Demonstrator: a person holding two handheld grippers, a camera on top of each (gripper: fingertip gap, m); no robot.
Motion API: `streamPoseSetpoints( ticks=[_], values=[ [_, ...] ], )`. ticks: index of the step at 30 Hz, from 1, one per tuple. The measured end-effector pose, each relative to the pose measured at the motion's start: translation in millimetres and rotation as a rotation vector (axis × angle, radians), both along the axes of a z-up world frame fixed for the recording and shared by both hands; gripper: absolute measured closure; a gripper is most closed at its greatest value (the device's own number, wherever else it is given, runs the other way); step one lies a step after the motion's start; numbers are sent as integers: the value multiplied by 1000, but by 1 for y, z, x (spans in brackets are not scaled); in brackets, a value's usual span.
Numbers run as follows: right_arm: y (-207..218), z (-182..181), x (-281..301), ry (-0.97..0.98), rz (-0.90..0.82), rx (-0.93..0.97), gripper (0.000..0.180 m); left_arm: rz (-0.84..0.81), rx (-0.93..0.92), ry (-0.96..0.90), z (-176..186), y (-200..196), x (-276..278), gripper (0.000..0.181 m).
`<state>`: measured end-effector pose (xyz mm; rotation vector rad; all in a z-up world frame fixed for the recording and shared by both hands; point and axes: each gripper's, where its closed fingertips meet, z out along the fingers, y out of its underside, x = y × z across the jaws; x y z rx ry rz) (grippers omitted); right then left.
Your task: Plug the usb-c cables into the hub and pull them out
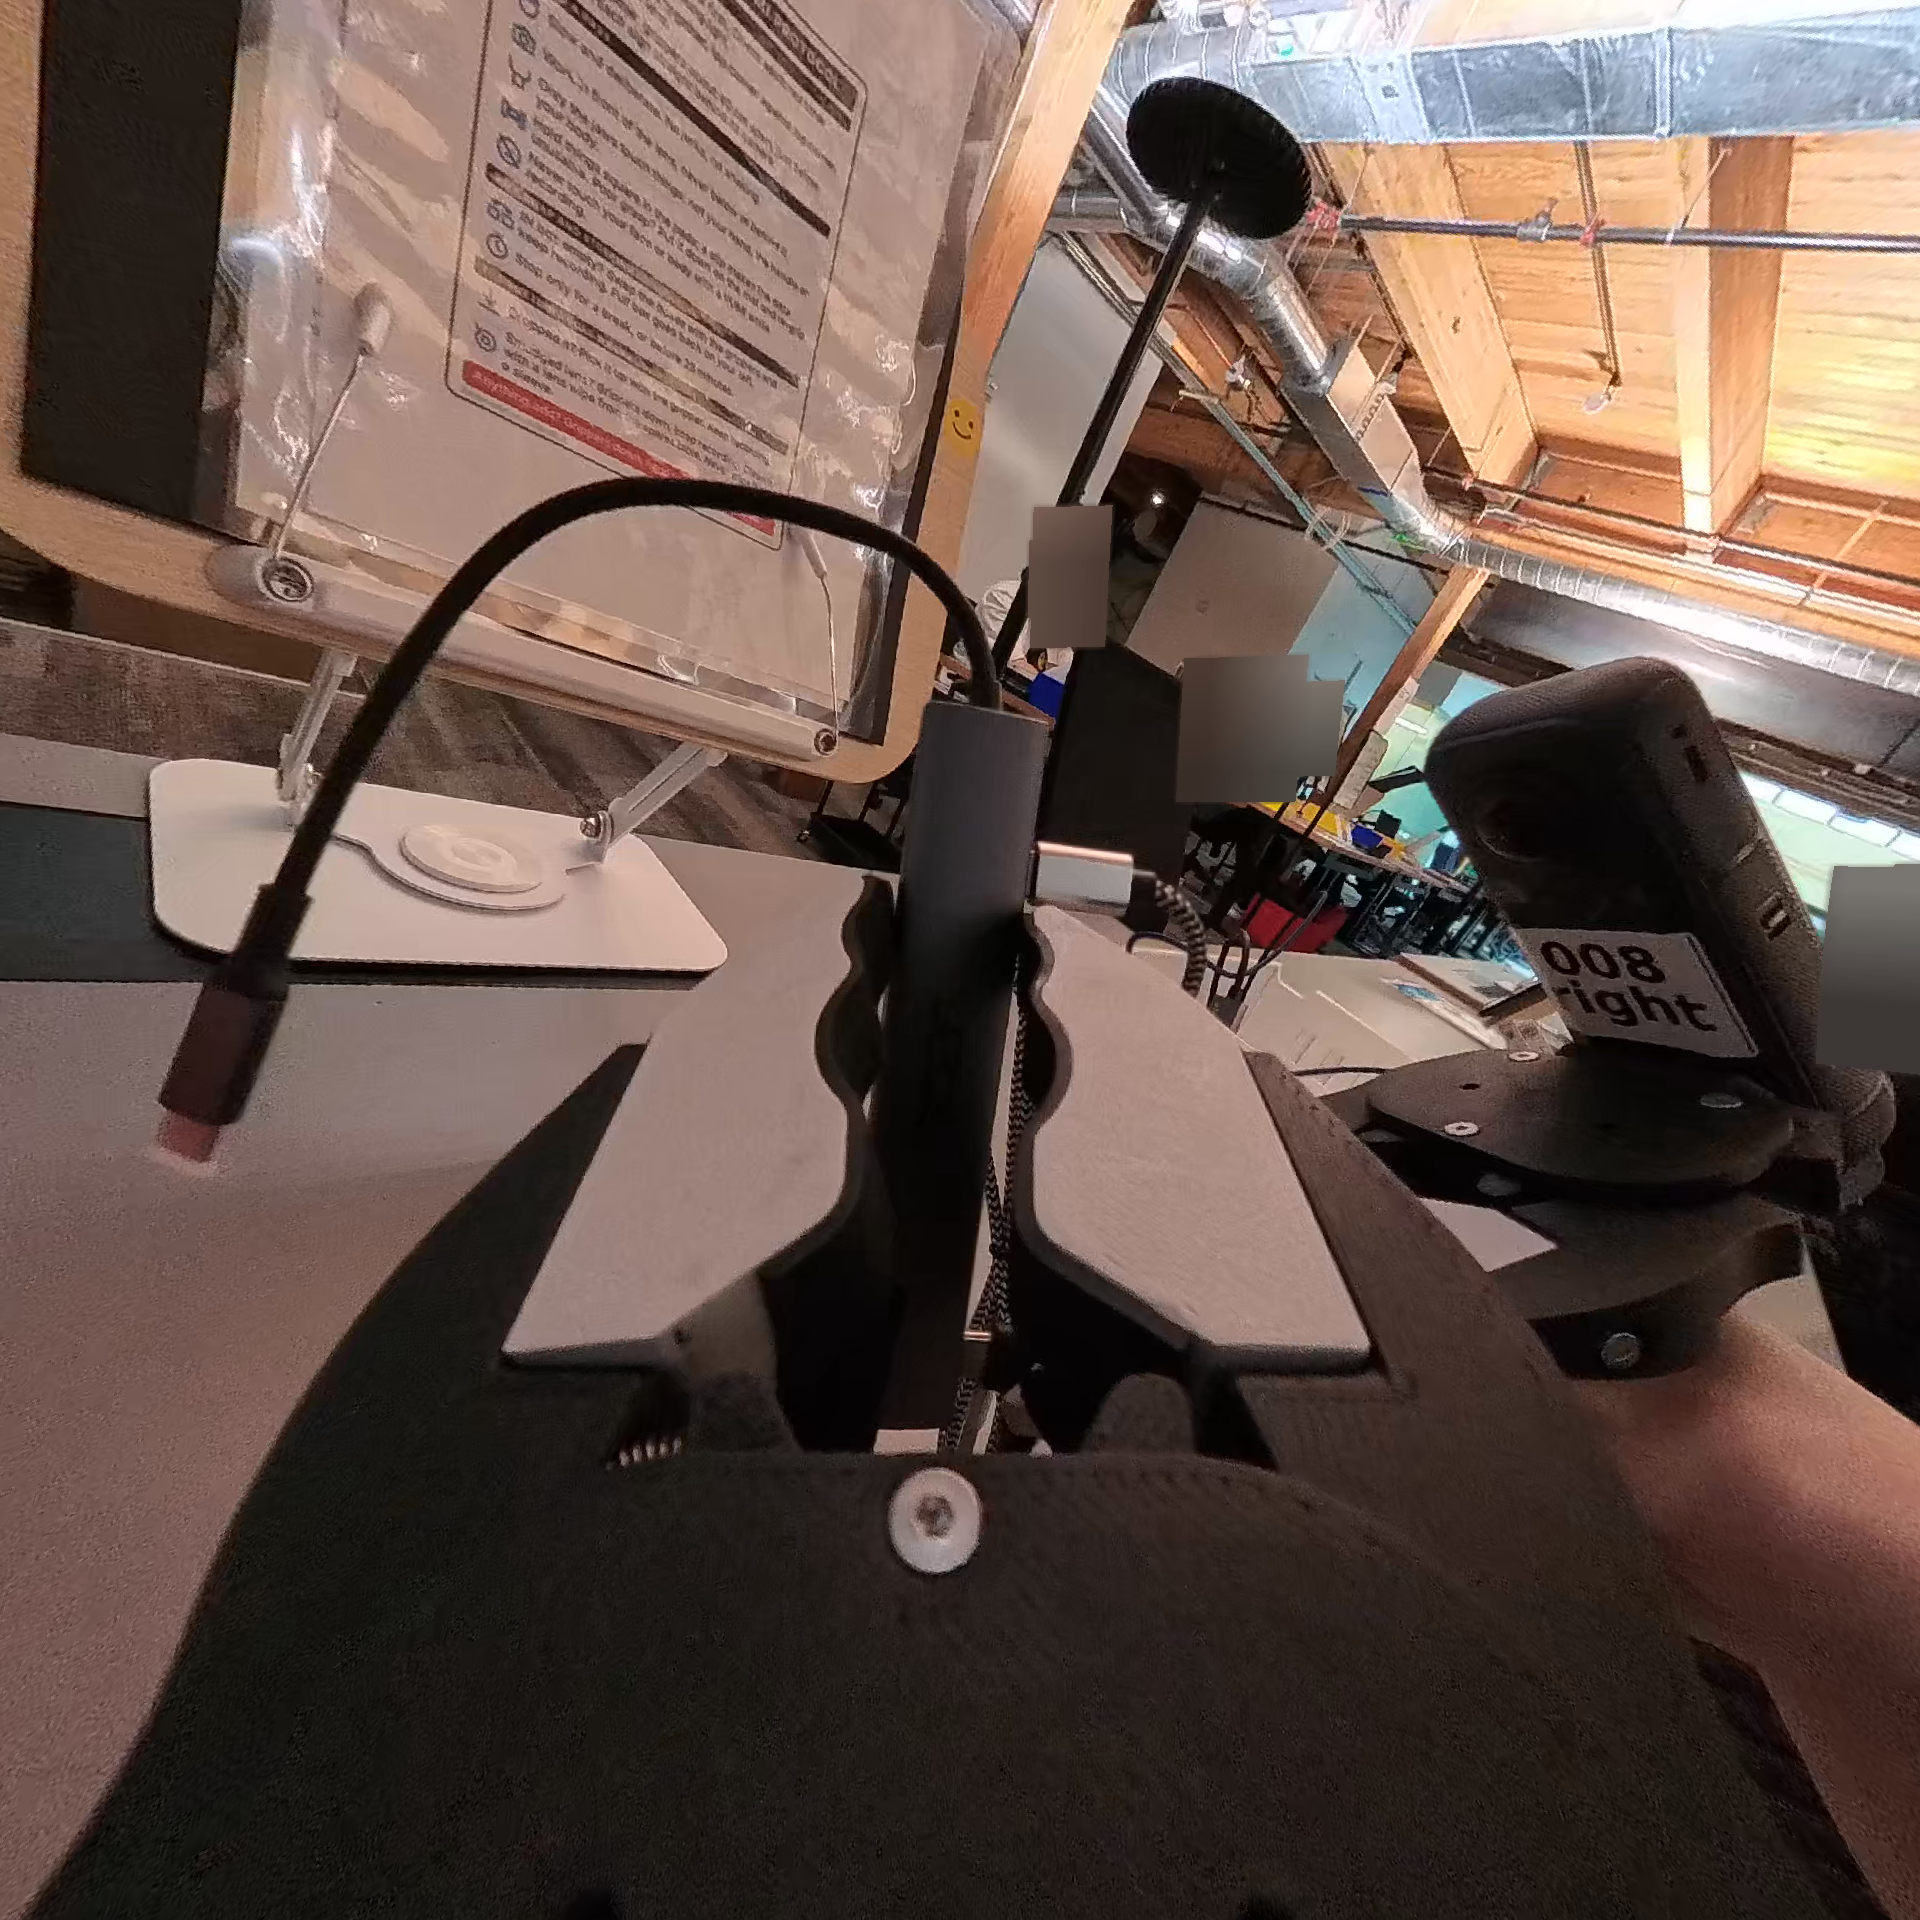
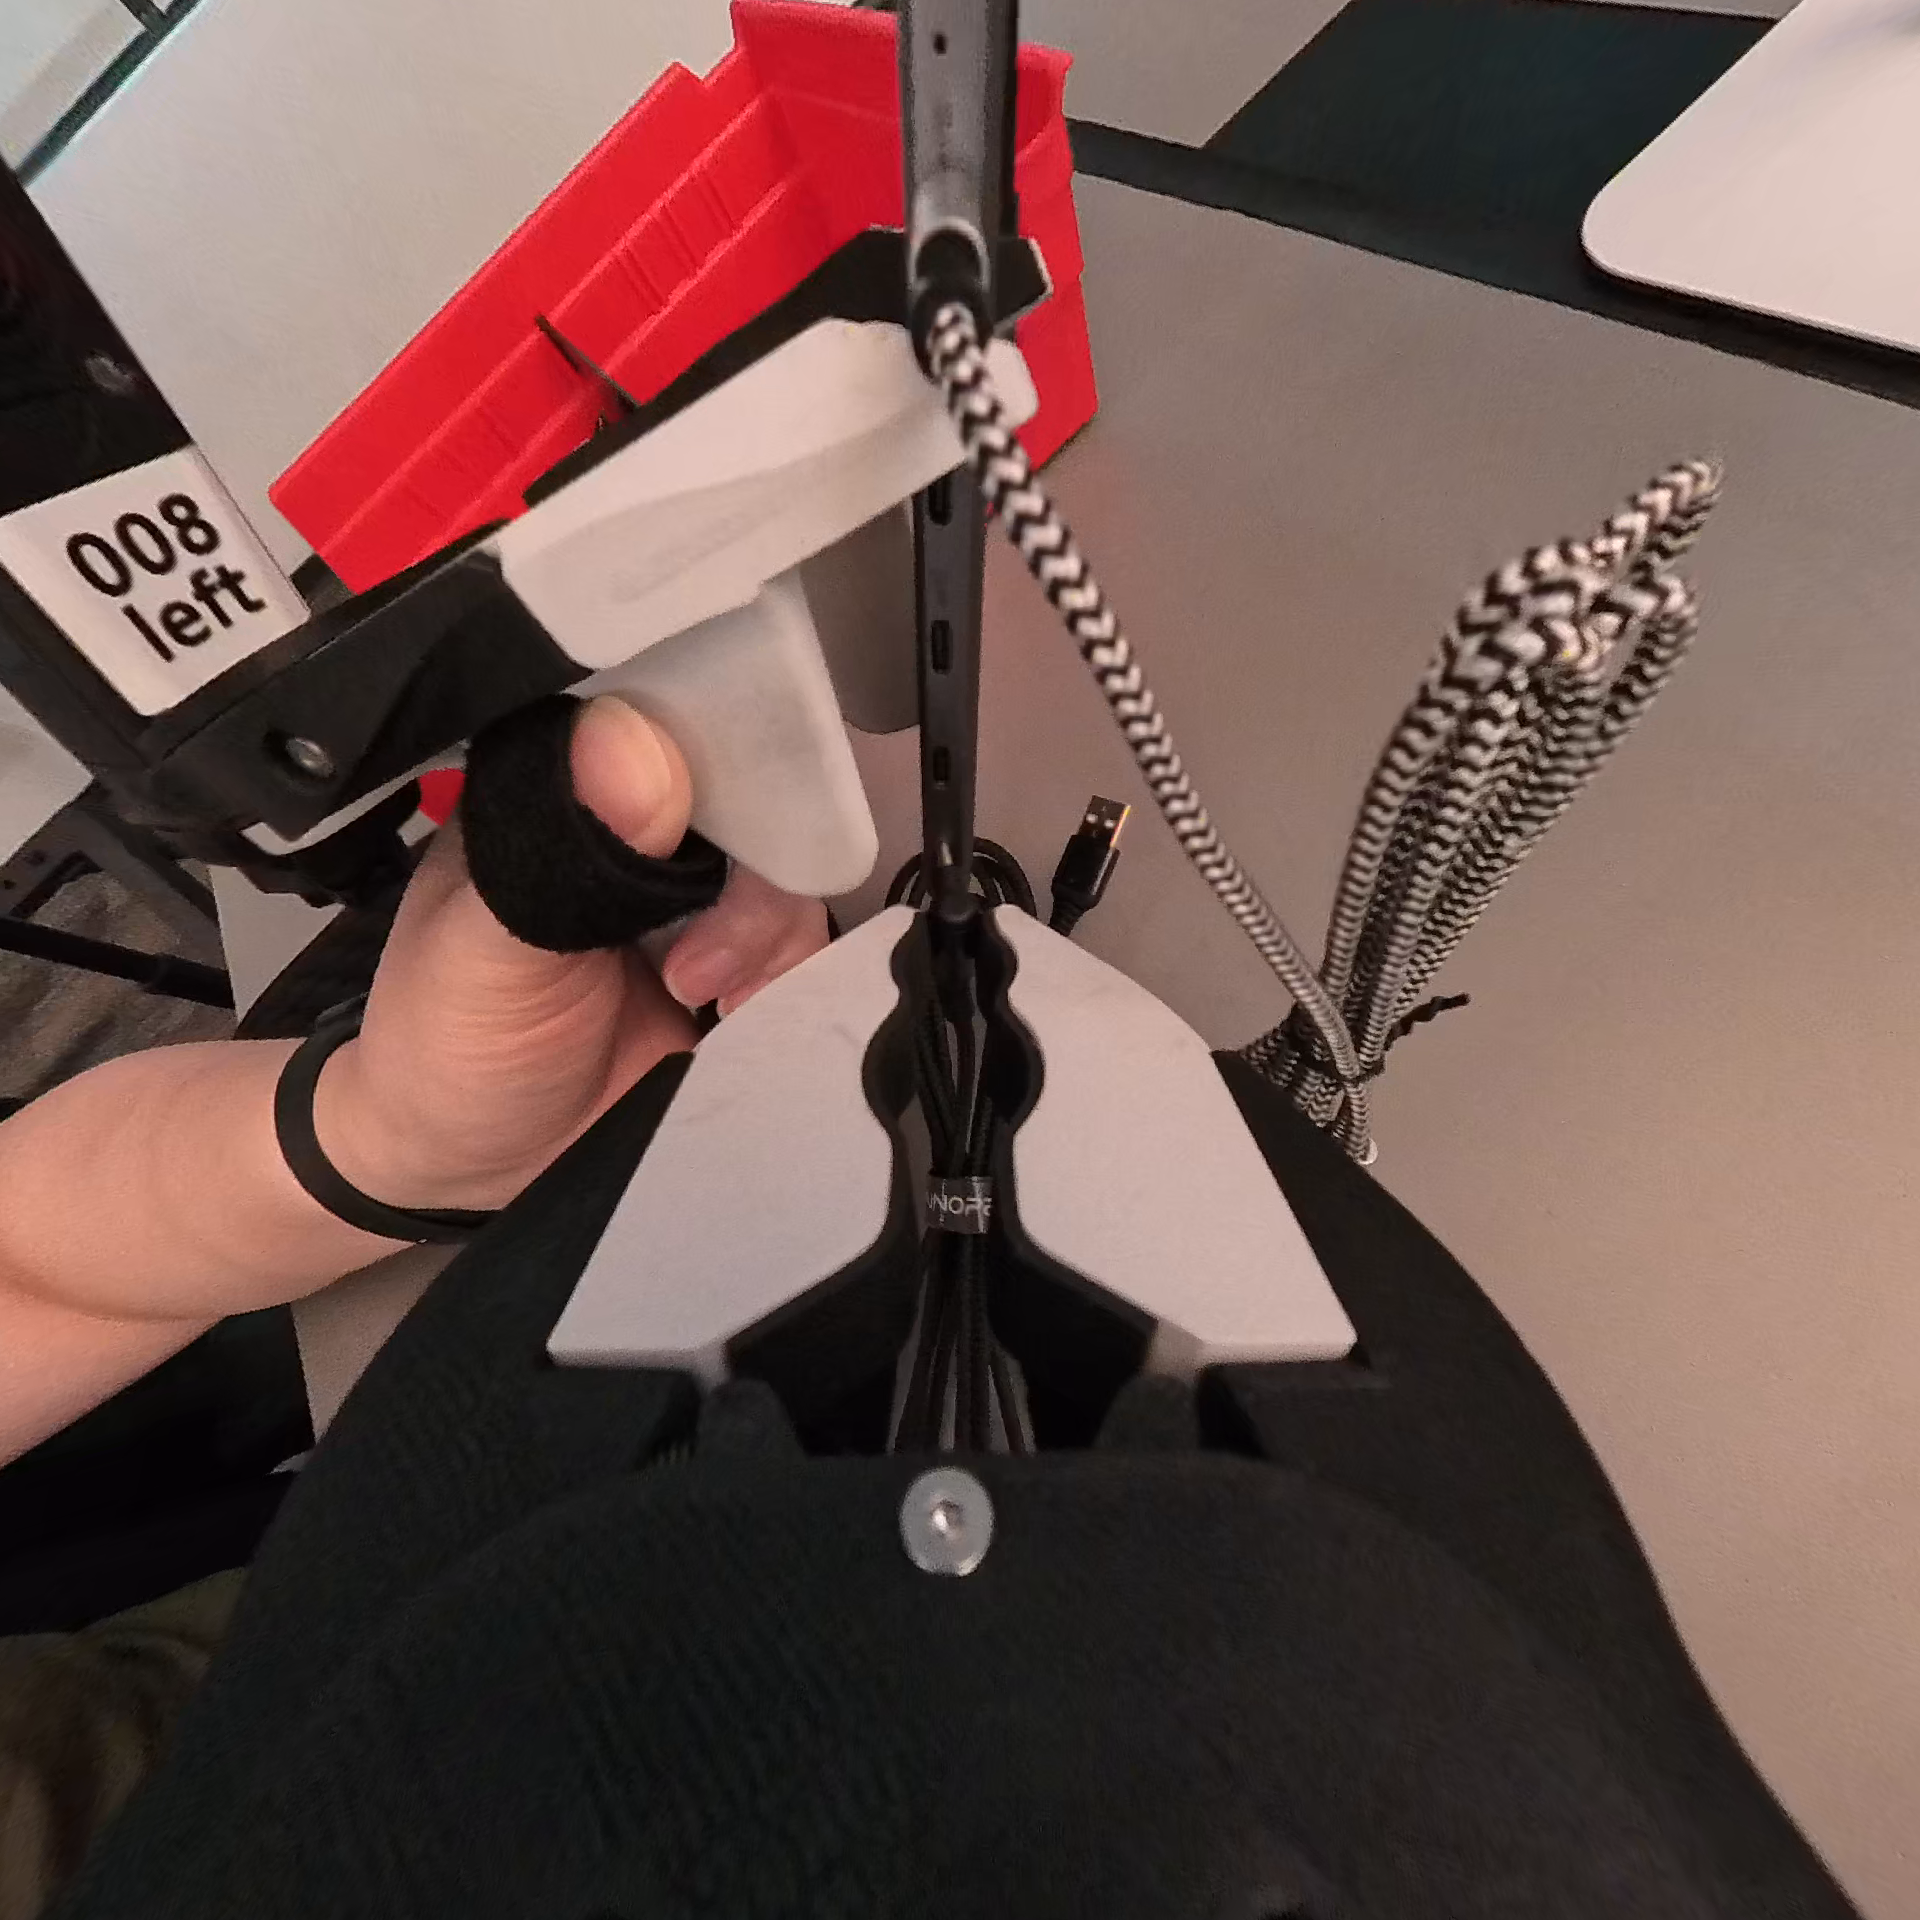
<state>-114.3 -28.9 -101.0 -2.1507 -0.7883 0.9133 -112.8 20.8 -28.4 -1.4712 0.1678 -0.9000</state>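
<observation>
Two grippers are seen. The hub (image 1: 951, 935) is pinched upright between the left gripper (image 1: 945, 997) jaws, above the table (image 1: 312, 1195). A braided cable (image 2: 1081, 623) is plugged into its side. A black cable bundle (image 2: 951, 1101) is pinched by the right gripper (image 2: 951, 997). Beyond, the hub's lead (image 1: 582, 540) arcs before a stand (image 1: 436, 883).
</observation>
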Motion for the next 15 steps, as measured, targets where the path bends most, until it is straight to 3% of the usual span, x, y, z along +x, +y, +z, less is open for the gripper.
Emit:
streamPoseSetpoints(
  ticks=[5, 11, 15],
  values=[
    [4, 0, 2, -42, -29, 54, 173, 0, 23, 27, 3, -4, 6, 158],
    [10, 0, 2, -64, -62, 138, 173, -43, -56, -89, 3, -3, 2, 158],
    [13, 15, 3, -35, -53, 254, 173, -67, 39, -36, 21, -9, 4, 156]
  ],
)
